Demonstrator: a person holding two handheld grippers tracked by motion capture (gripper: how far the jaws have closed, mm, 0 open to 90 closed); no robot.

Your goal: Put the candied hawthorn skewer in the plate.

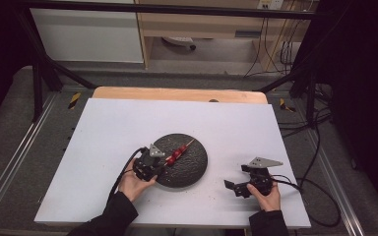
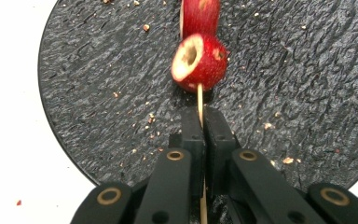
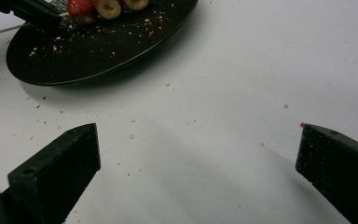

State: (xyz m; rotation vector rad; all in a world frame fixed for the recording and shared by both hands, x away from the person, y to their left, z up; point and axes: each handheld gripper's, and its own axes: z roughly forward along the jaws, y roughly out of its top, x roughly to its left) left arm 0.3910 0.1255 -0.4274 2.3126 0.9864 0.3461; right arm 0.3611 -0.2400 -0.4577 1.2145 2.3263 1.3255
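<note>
My left gripper (image 1: 153, 166) sits at about seven o'clock on the black plate (image 1: 192, 167), in my left hand (image 1: 134, 185), pointing up toward one o'clock. Its jaws are pressed together on the bare lower end of a wooden skewer (image 2: 200, 100) — in the left gripper view the thin stick runs straight up between the two black tips and into a hollowed red fruit piece (image 2: 199, 61), with a second red piece (image 2: 200, 14) just beyond it at twelve o'clock. Both pieces lie over the rough dark plate, and pale crumbs (image 2: 286, 160) are scattered on its surface. From the high view the skewer lies slanted across the plate's middle, the red pieces (image 1: 175, 154) bunched near my jaws and the bare tip (image 1: 190, 142) pointing to one o'clock.

The plate rests on the white desk (image 1: 113, 128), a little toward the six o'clock side of its centre.

Further right, my right gripper (image 1: 237, 187) rests low over the desk at about four o'clock from the plate, well apart from it, held in my right hand (image 1: 267, 197). Its jaws stand wide apart with nothing between them — the right gripper view shows bare white desk and a few crumbs in the gap, and the plate's rim (image 3: 121, 63) off at eleven o'clock with the skewered pieces (image 3: 107, 7) on it.
</note>
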